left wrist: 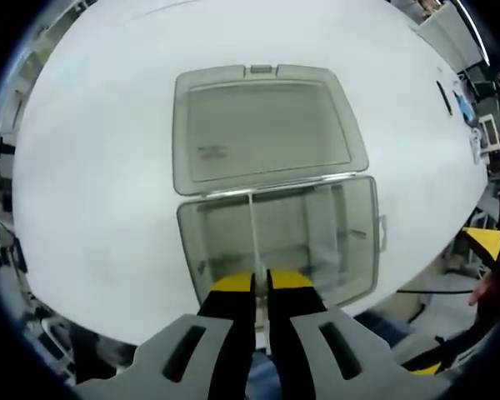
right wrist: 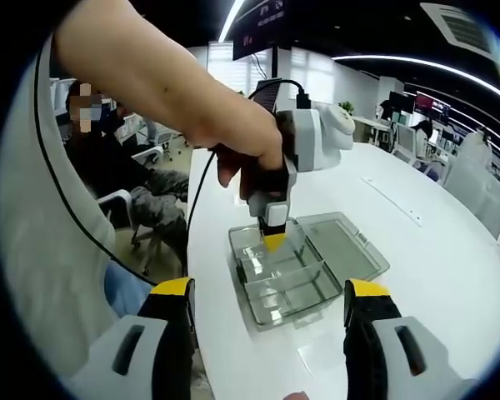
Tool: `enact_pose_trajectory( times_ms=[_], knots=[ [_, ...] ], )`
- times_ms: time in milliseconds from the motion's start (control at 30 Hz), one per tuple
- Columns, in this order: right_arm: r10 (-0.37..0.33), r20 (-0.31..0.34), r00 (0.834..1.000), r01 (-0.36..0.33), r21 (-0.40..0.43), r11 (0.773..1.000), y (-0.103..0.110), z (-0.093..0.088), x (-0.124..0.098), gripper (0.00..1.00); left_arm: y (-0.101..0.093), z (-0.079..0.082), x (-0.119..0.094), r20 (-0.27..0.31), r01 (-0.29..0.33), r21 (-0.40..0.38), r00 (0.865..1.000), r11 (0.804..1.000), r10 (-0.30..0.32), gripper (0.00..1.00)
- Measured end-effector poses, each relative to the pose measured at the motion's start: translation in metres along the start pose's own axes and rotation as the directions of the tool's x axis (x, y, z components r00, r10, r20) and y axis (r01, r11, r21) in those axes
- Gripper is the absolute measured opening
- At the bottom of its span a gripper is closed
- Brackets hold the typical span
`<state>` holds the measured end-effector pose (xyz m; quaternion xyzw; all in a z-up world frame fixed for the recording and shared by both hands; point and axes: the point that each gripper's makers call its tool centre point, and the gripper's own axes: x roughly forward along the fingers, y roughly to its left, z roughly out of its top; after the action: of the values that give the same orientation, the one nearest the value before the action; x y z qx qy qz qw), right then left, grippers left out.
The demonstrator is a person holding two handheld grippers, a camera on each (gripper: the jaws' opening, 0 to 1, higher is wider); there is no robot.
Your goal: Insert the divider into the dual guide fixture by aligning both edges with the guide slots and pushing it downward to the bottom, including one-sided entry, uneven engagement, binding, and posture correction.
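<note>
**Nearly seated or about to bind: divider held over the guide slots**

Now the left gripper (left wrist: 260, 287) has its yellow-tipped jaws pressed close on the top edge of the divider (left wrist: 251, 233), a thin clear plate standing upright in the open clear box (left wrist: 362, 250) that serves as the dual guide fixture. In the left gripper view the divider runs from the near wall toward the hinge, splitting the tray, with the lid (left wrist: 262, 125) folded flat on the white table (left wrist: 92, 167) behind it. In the right gripper view the left gripper (right wrist: 274, 242) comes straight down into the box (right wrist: 287, 287), held by the person's hand (right wrist: 250, 162). How deep the divider sits cannot be read from either view.

The right gripper (right wrist: 271, 312) hangs well back from the box with its jaws spread wide, holding nothing.

My judgement is that the push downward is the step in hand. The risk is uneven engagement: the grip is near one end of the divider, so pressing there could drive that edge down while the far edge lags and binds. A slight roll of the wrist would skew the plate out of its slots. The unbraced box may also slide on the smooth table.
</note>
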<state>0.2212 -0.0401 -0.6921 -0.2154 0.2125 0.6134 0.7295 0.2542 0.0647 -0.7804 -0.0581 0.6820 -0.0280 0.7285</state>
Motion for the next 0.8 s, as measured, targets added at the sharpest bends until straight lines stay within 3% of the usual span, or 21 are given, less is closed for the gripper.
enact_pose_trajectory(
  times_ms=[800],
  knots=[
    [0.0,0.005,1.0,0.0,0.012,1.0,-0.0017,-0.0002,0.0008,0.71,-0.0017,0.0004,0.0004,-0.007,-0.002,0.028,1.0,1.0,0.002,0.0]
  ],
)
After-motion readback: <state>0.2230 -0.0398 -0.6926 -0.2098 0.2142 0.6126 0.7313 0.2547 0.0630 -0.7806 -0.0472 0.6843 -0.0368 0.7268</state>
